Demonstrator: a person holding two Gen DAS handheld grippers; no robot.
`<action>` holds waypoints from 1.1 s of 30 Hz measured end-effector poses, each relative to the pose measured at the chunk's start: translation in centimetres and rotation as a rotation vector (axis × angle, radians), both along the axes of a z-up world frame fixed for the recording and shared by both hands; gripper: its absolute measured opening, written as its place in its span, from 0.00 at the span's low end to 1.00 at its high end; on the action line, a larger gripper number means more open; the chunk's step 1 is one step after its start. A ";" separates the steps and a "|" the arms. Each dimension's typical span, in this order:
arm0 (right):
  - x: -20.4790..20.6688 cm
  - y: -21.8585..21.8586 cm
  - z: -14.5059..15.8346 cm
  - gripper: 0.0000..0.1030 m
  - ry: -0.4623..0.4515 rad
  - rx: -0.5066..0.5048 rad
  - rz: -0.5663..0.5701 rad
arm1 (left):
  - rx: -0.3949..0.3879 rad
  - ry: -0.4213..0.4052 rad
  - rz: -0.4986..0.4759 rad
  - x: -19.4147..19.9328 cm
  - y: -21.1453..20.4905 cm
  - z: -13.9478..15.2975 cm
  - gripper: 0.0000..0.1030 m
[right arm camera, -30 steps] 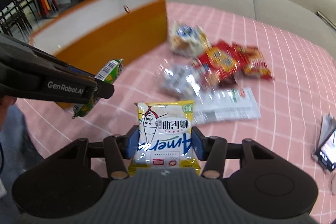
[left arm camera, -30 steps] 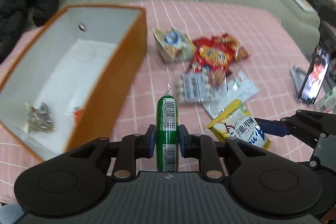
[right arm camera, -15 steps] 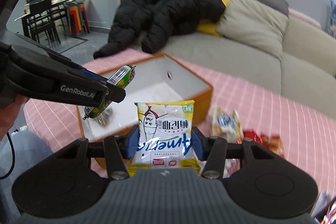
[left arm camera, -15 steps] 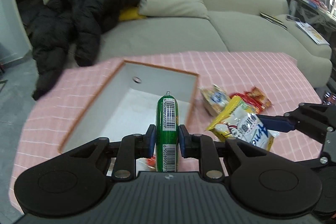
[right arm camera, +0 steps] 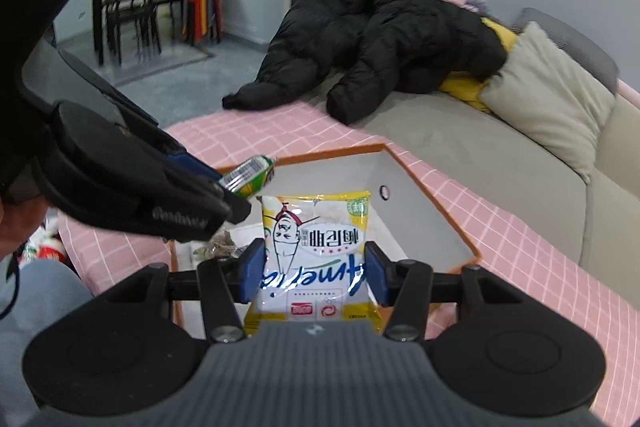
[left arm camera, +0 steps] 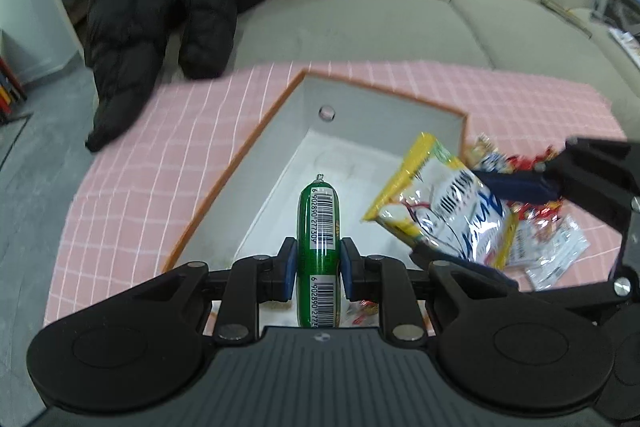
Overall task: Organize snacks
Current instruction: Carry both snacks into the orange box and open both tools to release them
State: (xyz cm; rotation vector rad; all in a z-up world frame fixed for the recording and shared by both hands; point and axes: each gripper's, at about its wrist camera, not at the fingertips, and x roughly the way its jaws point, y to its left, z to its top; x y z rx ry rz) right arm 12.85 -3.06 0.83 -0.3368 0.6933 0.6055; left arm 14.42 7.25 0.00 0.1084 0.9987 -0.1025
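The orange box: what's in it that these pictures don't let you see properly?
- Left wrist view: the near floor of the orange box is hidden behind the left tongs and green sausage.
- Right wrist view: the yellow packet covers the middle; brownish items beside it are too blurred to name.

A puffy black quilted jacket [left arm camera: 168, 11] sprawled over the beige fabric sofa [left arm camera: 360, 23], one sleeve hanging towards the desk under its pink checked cloth [left arm camera: 132, 187]. A beige cushion [right arm camera: 548, 103] leaned beside a yellow fabric item [right arm camera: 468, 87]. Across the grey floor [right arm camera: 168, 75] stood dark chairs [right arm camera: 124, 19] at a far table.
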 end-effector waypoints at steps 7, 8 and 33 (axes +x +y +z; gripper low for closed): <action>4.1 3.1 -4.1 0.48 0.047 -0.159 0.072 | -0.026 0.118 0.037 2.2 1.7 -3.5 0.23; 4.5 3.3 -4.8 0.48 0.054 -0.173 0.080 | -0.032 0.133 0.039 2.4 1.9 -4.0 0.23; 8.5 5.7 -13.3 0.49 0.229 -0.349 0.148 | -0.031 0.315 0.042 5.9 2.6 -10.5 0.24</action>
